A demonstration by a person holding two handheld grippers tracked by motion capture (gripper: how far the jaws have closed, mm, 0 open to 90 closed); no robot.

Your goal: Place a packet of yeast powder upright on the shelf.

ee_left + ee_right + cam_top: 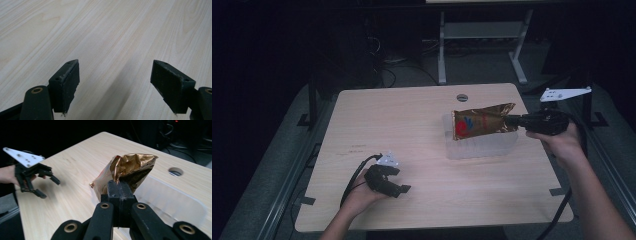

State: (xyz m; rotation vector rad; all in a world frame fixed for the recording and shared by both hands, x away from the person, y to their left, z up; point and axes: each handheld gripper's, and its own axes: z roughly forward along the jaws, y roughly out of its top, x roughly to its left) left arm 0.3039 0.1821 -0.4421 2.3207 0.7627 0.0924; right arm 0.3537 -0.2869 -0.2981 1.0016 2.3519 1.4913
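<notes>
right gripper (514, 121) is pinching the gold snack bag (479, 123) by one end, jaws clamped on the foil, holding it above the clear plastic bin (472, 147) near the table's (422, 110) right edge. lowering should be going slowly, centred over the bin. left gripper (398, 181) is resting near the front edge, jaws apart, holding nothing.
</notes>
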